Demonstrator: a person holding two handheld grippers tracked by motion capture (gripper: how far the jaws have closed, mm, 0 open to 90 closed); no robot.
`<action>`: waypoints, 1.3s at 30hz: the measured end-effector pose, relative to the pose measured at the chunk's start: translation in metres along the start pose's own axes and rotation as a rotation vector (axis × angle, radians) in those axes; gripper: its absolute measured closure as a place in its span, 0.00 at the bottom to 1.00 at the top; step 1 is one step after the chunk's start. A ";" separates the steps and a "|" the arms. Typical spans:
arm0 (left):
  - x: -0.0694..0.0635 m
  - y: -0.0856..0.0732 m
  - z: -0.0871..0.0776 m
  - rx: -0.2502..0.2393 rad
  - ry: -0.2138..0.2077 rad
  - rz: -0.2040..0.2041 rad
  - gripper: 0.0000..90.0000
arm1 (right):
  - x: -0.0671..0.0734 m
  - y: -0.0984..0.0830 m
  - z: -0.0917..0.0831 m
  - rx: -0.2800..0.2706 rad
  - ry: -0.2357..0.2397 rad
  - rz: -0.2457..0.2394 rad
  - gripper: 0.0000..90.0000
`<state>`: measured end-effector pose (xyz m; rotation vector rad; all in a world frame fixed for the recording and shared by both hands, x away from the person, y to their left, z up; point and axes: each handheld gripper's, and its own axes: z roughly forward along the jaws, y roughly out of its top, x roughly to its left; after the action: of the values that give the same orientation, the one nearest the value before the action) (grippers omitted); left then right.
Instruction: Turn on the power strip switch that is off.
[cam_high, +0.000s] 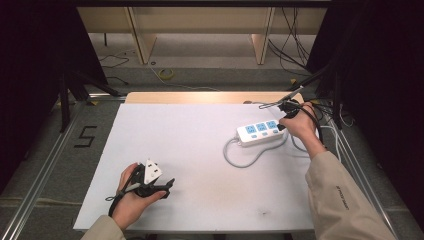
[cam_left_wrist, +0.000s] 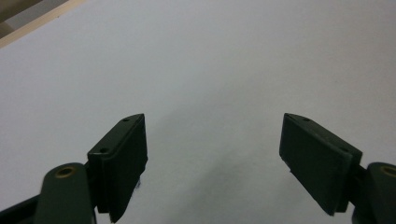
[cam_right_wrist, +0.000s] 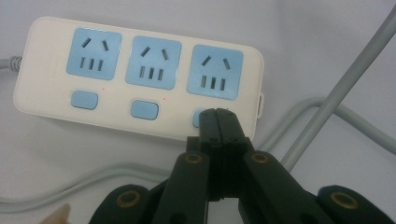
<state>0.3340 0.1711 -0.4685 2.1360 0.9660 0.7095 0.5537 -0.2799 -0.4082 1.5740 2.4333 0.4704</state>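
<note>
A white power strip (cam_high: 259, 132) with three blue sockets lies on the right half of the white table; its grey cord (cam_high: 245, 159) loops toward the front. Seen up close, the power strip (cam_right_wrist: 135, 74) has three blue switch buttons below its sockets. My right gripper (cam_right_wrist: 217, 114) is shut with nothing between its jaws, and its tips rest over the rightmost switch button (cam_right_wrist: 200, 116). From above, the right gripper (cam_high: 283, 127) sits at the strip's right end. My left gripper (cam_left_wrist: 212, 144) is open over bare table, and it lies near the front left, left gripper (cam_high: 167, 185).
A wooden strip (cam_high: 200, 97) borders the table's far edge. Cables (cam_high: 330, 107) bunch beyond the right hand. A second grey cord (cam_right_wrist: 345, 79) runs diagonally right of the strip. A "5" mark (cam_high: 86, 136) is on the floor at left.
</note>
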 end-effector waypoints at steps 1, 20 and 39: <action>0.000 0.000 0.000 -0.003 0.001 -0.003 0.26 | 0.000 0.000 0.001 -0.002 -0.003 -0.005 1.00; 0.000 0.000 0.000 -0.003 0.000 -0.002 0.26 | 0.001 0.004 0.010 0.003 -0.006 0.001 1.00; 0.000 0.000 0.000 -0.004 -0.001 -0.003 0.26 | 0.003 0.008 0.018 0.012 -0.012 -0.002 1.00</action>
<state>0.3341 0.1712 -0.4686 2.1313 0.9661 0.7078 0.5658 -0.2715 -0.4216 1.5741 2.4333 0.4453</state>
